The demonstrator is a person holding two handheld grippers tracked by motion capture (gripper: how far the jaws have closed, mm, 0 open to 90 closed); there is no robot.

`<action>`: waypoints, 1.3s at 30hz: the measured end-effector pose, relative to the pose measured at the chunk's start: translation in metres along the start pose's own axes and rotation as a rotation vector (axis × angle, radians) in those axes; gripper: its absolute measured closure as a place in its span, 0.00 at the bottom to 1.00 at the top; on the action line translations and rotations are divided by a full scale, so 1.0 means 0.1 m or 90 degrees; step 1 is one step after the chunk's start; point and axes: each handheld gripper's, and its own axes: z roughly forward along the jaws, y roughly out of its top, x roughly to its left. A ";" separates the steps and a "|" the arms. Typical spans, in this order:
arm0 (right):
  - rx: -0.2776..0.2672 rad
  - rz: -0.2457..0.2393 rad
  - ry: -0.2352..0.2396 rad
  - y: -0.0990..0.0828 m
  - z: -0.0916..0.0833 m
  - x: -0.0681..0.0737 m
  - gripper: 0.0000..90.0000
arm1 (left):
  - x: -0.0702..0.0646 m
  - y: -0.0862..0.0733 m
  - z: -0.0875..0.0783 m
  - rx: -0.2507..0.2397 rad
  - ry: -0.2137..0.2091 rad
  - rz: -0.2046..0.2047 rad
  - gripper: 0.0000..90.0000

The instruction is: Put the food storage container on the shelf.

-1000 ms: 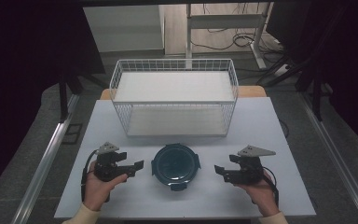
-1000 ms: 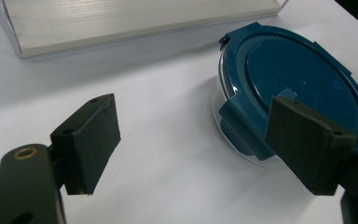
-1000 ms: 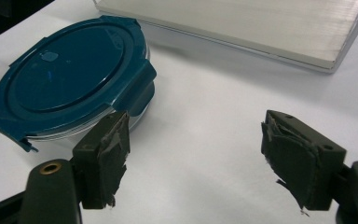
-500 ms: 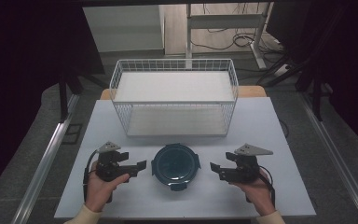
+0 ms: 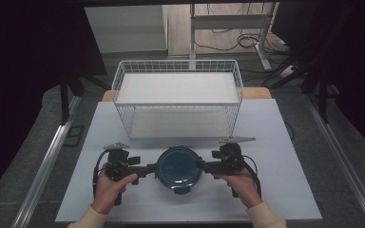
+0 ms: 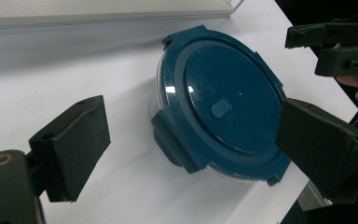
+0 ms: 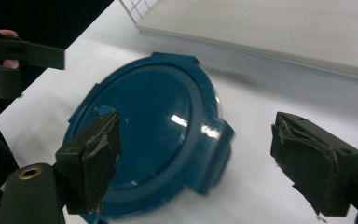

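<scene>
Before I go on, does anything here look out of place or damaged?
Only the right gripper: the pad on one finger looks torn and ragged at its edges. The blue lidded container sits flat and closed on the table, nothing spilled.

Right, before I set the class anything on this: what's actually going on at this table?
A person holds a gripper in each hand on either side of a round blue lidded container lying on the white table. The left gripper and right gripper both point at it; their jaws have just been opening, gripping nothing. A white wire basket stands behind.
</scene>
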 end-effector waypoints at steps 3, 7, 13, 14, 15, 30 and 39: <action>0.004 0.000 0.008 0.03 0.05 0.02 0.16 | 0.01 0.02 0.04 -0.006 0.000 -0.016 0.10; 0.018 0.021 0.028 -0.01 0.13 -0.01 0.15 | 0.03 -0.03 0.14 -0.003 -0.012 -0.041 0.10; 0.032 0.055 0.038 -0.10 0.17 -0.11 0.14 | 0.07 -0.10 0.25 0.014 -0.031 -0.068 0.10; 0.039 0.063 0.044 -0.12 0.19 -0.14 0.14 | 0.10 -0.11 0.28 0.016 -0.035 -0.077 0.10; 0.039 0.063 0.044 -0.12 0.19 -0.14 0.14 | 0.10 -0.11 0.28 0.016 -0.035 -0.077 0.10; 0.084 0.122 0.088 -0.19 0.50 -0.16 0.15 | 0.13 -0.23 0.57 0.065 -0.104 -0.131 0.20; 0.085 0.183 0.118 -0.23 0.52 -0.18 0.24 | 0.15 -0.27 0.58 0.070 -0.128 -0.167 0.27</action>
